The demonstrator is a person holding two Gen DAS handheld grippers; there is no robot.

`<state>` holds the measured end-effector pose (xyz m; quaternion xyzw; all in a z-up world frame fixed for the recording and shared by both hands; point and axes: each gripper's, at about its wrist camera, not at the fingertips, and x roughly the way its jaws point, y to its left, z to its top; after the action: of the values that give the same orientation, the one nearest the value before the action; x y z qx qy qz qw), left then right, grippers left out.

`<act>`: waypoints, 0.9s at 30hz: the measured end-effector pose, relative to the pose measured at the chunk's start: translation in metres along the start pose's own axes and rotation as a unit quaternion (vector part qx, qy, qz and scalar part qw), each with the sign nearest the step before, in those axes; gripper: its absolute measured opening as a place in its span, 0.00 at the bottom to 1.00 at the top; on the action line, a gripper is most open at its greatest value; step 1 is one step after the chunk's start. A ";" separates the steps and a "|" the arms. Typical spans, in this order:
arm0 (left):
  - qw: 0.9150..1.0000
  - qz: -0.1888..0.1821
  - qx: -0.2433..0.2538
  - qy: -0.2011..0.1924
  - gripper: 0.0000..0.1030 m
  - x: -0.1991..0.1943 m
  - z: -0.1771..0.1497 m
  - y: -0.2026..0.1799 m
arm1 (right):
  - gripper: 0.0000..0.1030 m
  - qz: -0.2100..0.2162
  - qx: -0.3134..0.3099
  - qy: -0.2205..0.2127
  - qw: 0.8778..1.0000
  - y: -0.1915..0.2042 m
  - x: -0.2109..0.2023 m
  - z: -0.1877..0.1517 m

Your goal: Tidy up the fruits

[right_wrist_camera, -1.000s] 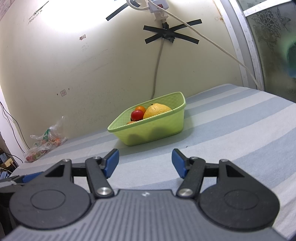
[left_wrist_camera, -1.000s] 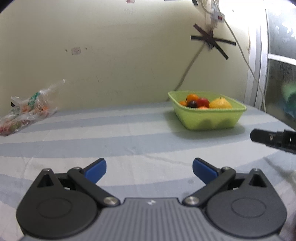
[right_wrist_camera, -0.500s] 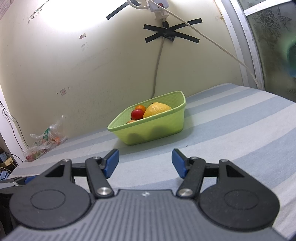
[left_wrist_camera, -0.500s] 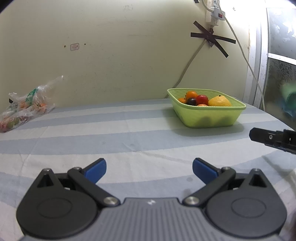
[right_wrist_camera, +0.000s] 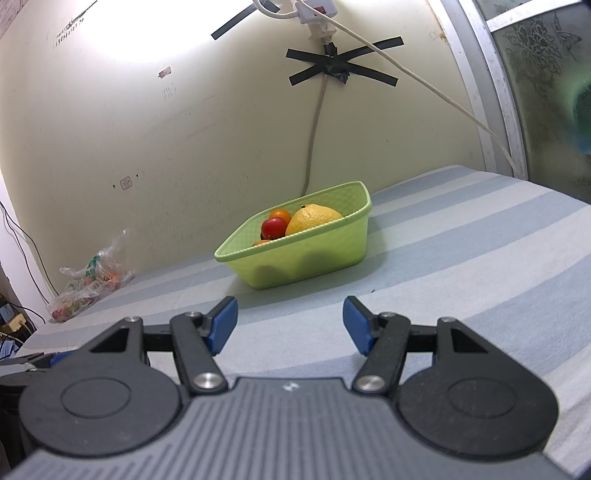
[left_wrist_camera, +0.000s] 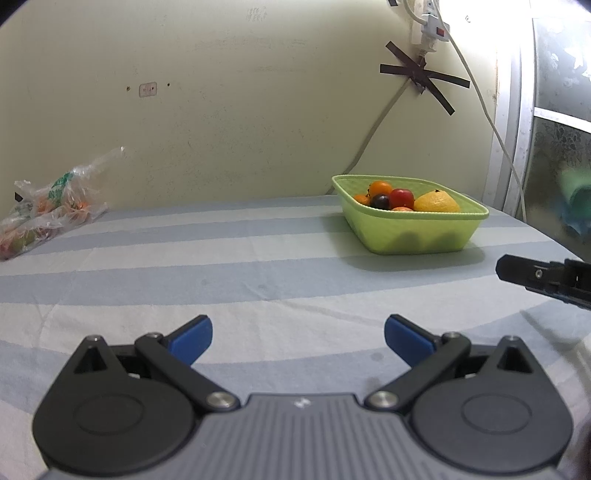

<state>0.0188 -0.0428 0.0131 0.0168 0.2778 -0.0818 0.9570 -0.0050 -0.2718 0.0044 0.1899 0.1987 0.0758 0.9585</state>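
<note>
A light green basket (left_wrist_camera: 410,238) (right_wrist_camera: 306,258) stands on the striped cloth near the wall. Inside lie a large yellow fruit (left_wrist_camera: 437,202) (right_wrist_camera: 314,218), a red fruit (left_wrist_camera: 402,197) (right_wrist_camera: 274,227), an orange fruit (left_wrist_camera: 380,187) (right_wrist_camera: 280,214) and a dark plum (left_wrist_camera: 380,201). My left gripper (left_wrist_camera: 298,338) hangs open over the cloth, well short of the basket and to its left, nothing between its blue pads. My right gripper (right_wrist_camera: 290,323) is open too, empty, pointing at the basket from close in front. Part of the right gripper's body (left_wrist_camera: 543,277) shows at the left wrist view's right edge.
A clear plastic bag (left_wrist_camera: 48,210) (right_wrist_camera: 88,288) with more fruit lies at the far left by the wall. A power strip (left_wrist_camera: 430,27) and taped cable (right_wrist_camera: 332,70) hang on the wall behind the basket. A window frame (left_wrist_camera: 517,129) closes off the right side.
The left wrist view has tipped slightly, so the basket and bag sit a little lower in the picture. Both grippers stay open and in place; nothing was picked up.
</note>
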 end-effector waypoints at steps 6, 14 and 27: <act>1.000 -0.012 -0.022 0.010 1.00 0.002 0.001 0.009 | 0.63 0.000 0.000 0.000 1.000 0.000 0.000 0.000; 1.000 -0.007 -0.021 0.007 1.00 -0.001 0.000 0.009 | 0.63 -0.001 -0.001 0.000 1.000 0.000 0.000 -0.001; 1.000 -0.009 -0.024 0.014 1.00 0.000 -0.001 0.010 | 0.63 -0.001 -0.001 0.001 1.000 0.001 0.000 -0.001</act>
<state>0.0202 -0.0331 0.0121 -0.0080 0.2929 -0.0837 0.9524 -0.0054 -0.2708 0.0040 0.1889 0.1997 0.0751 0.9585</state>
